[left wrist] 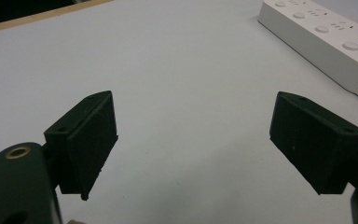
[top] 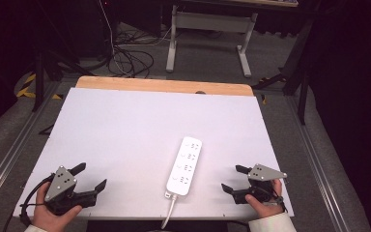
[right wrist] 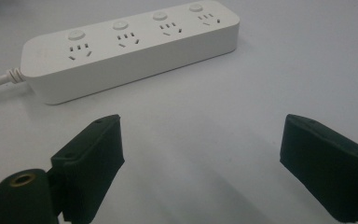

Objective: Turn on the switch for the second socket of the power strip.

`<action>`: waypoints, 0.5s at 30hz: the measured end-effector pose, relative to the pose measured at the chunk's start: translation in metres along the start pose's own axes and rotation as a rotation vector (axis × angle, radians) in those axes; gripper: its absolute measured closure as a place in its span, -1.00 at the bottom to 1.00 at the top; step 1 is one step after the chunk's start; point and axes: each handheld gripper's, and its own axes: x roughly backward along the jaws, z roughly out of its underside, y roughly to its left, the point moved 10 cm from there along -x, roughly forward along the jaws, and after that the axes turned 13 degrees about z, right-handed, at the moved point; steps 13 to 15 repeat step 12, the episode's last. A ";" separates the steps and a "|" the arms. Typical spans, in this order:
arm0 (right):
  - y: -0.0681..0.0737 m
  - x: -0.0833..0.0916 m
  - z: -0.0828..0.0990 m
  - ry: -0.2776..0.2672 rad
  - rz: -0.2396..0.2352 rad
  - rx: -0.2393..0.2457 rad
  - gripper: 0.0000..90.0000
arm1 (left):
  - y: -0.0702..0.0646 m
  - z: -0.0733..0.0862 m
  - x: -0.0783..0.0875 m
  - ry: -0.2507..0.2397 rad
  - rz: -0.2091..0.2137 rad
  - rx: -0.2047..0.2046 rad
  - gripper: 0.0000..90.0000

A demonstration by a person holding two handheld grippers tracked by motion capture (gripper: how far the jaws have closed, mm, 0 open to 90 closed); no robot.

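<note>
Simply white four-socket power strip (top: 185,166), corded.

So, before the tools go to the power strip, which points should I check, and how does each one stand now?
1. Left tool open: ok, jaws wide apart.
2. Right tool open: ok, jaws wide apart.
3. Both tools hold nothing: ok.
4. Power strip lies flat on the white table, sockets facing up: ok.
5. Path from each tool to the strip is free: ok, bare table between them.
6. Cord running off the near edge is loose or plugged in: cannot tell.
</note>
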 end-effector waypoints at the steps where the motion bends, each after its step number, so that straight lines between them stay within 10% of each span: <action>1: 0.000 0.000 0.000 -0.001 0.000 0.001 -0.70 | 0.000 0.000 0.000 0.001 -0.001 -0.001 -0.65; 15: 0.001 0.000 -0.001 -0.004 0.003 0.010 -0.69 | 0.000 -0.001 0.000 -0.001 0.000 -0.004 -0.65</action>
